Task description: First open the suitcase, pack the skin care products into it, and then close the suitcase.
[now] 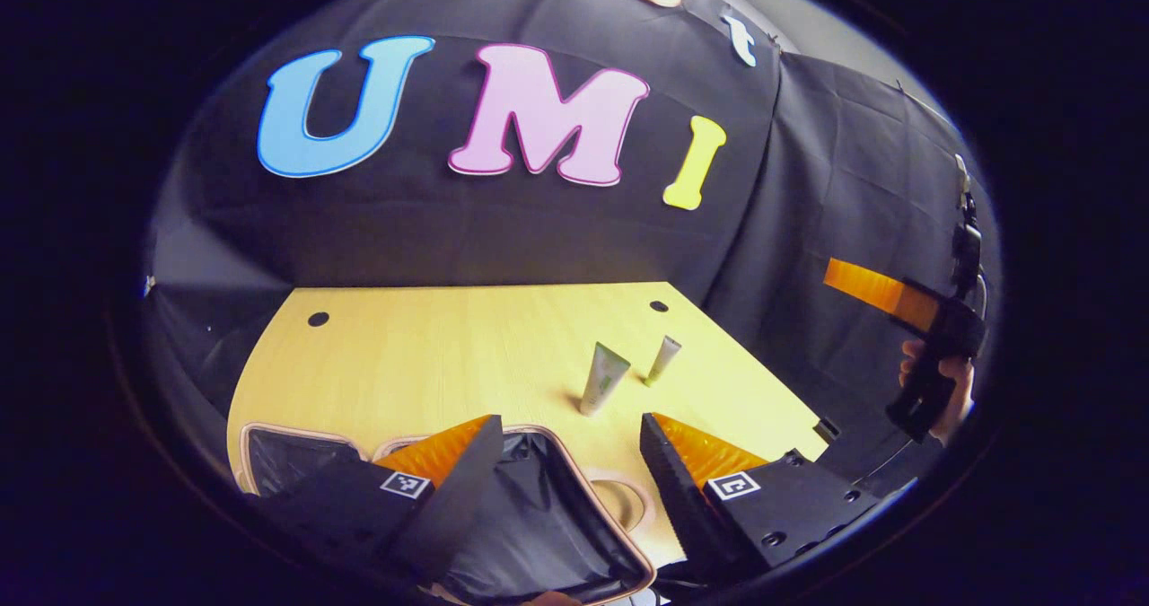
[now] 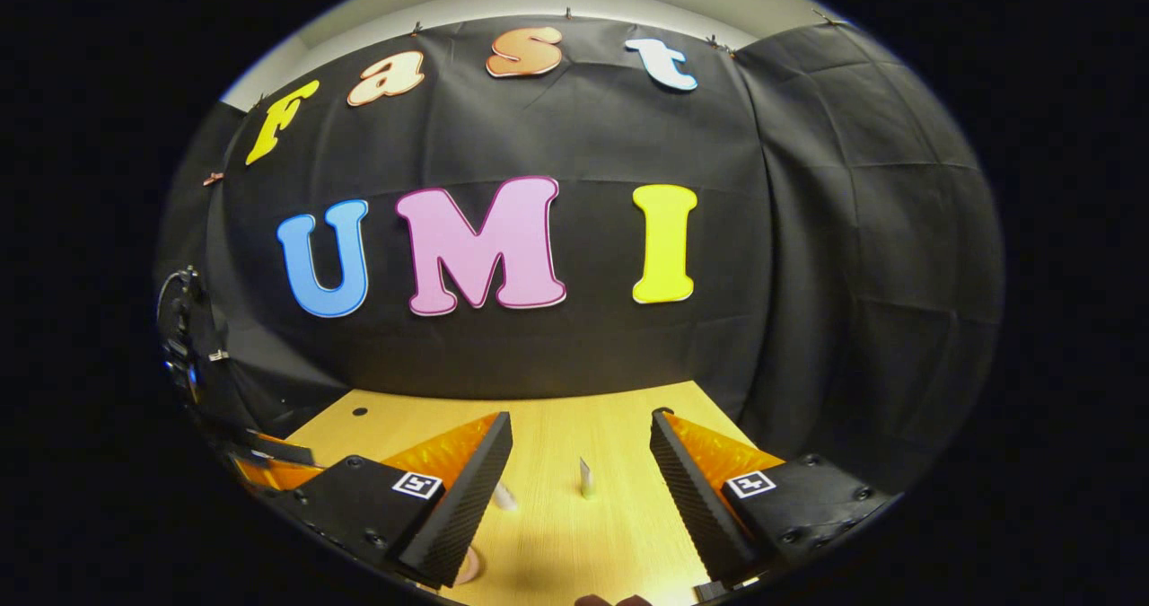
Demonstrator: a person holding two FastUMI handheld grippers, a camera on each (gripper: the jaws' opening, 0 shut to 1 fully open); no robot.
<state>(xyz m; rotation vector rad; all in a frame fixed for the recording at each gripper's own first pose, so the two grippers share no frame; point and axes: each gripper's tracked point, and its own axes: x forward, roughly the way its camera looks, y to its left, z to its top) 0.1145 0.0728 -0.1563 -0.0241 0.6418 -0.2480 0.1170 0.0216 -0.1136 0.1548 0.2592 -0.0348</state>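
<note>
The pink-rimmed suitcase (image 1: 588, 485) lies open on the wooden table (image 1: 431, 355), its black lining showing below my left gripper (image 1: 570, 419). That gripper hangs open over the case with nothing between its fingers. Two skin care tubes stand upright on the table beyond the case: a pale green one (image 1: 603, 379) and a smaller one (image 1: 662, 359). A hand (image 1: 942, 390) holds the right gripper off the table's right side, one finger (image 1: 875, 289) showing. In the right gripper view my right gripper (image 2: 580, 415) is open and empty, with one tube (image 2: 585, 478) between its fingers farther off and another tube (image 2: 504, 496) beside the left finger.
The suitcase's second half (image 1: 287, 462) lies flat to the left, also lined in black. A pink handle loop (image 1: 628, 498) rests on the table by the case's right edge. The table's right edge (image 1: 772, 382) runs close behind the tubes. Black cloth walls (image 1: 503, 229) surround the table.
</note>
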